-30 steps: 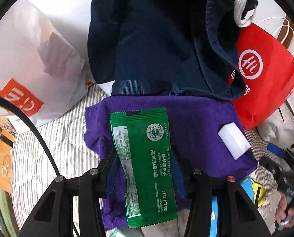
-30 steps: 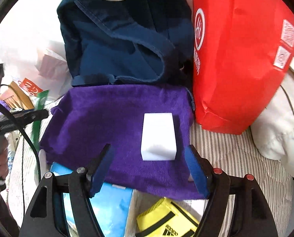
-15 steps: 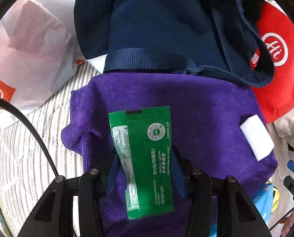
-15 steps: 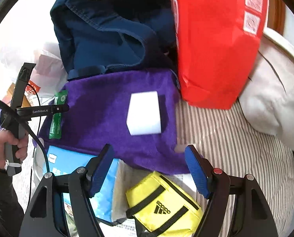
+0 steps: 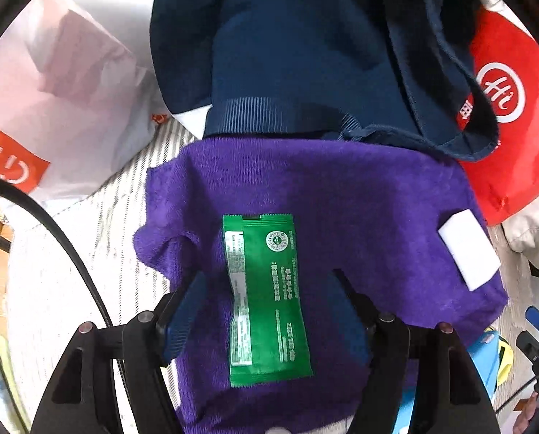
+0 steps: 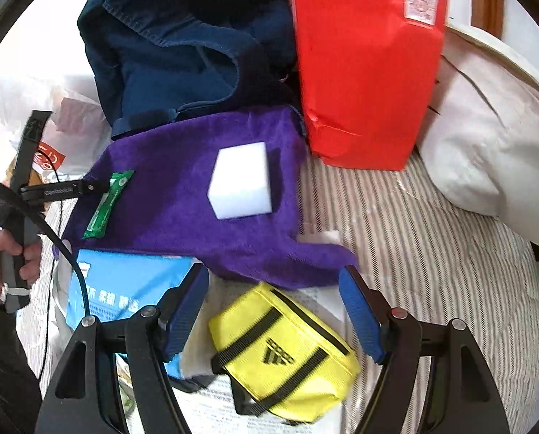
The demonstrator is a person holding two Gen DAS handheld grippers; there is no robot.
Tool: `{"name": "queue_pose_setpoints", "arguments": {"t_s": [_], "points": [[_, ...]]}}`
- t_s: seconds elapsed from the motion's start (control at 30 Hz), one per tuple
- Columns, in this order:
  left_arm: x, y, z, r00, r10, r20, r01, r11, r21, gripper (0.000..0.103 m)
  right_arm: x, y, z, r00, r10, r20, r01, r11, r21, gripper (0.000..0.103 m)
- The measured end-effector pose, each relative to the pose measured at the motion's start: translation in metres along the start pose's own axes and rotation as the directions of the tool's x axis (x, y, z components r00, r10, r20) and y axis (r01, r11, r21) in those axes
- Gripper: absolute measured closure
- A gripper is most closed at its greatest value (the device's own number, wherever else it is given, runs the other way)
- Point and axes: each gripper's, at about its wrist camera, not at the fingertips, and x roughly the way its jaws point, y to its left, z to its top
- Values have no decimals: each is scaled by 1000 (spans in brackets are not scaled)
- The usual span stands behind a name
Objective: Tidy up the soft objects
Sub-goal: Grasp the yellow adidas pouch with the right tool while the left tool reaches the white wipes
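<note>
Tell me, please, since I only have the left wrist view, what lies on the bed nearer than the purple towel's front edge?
Observer: A yellow pouch with black straps lies there, between the right tongs, which stand open and touch nothing.
Operator: Thank you. Is anything beside it?
Observer: Yes, a blue packet lies to its left, partly under the purple towel.
Operator: And what is past the red bag?
Observer: A white pillow rests to the right of the red bag.
</note>
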Motion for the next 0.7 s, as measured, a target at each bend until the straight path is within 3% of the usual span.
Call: {"name": "queue_pose_setpoints", "arguments": {"t_s": [0.23,0.43,0.7], "points": [[-33,-3,-11,1000,13,28,-14,1000,18,35,-13,-11,-20,1000,-22,-13,22,1000,-19,29],[-64,2,-32,998,22,57,-23,1000,19,33,-5,-4,-45,995,70,-65,-77,991,-111,18],[-83,11,-71,998,30,57,-29,1000,-10,32,19,13,-69,993,-109,-52,85,937,-338,13]]}}
